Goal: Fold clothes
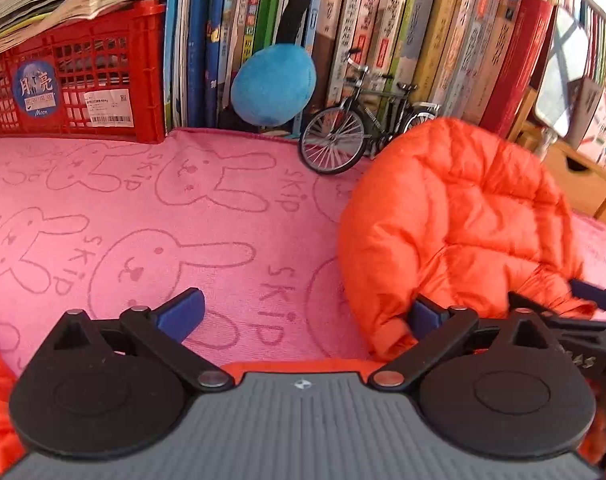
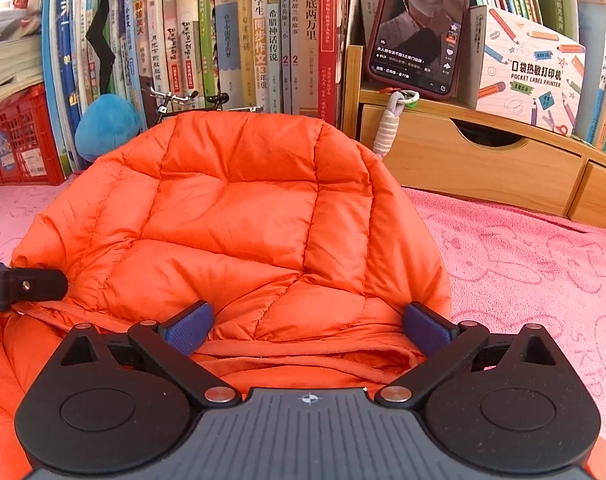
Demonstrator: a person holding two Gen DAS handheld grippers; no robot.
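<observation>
Because the orange down jacket, heaped on the pink towel before the books, looks light, puffy and slippery, both wide-open grippers, left gripper and right gripper, should probably pinch its hemmed edge.

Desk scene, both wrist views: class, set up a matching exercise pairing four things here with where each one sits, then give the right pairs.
Things:
1. phone
2. blue plush ball
3. orange puffer jacket
4. red crate

Places:
A. under a stack of magazines
B. leaning upright on top of the wooden drawer unit
C. lying on the pink rabbit towel, in front of both open grippers
D. against the row of books, beside the model bicycle

Pairs: 1-B, 2-D, 3-C, 4-A
</observation>
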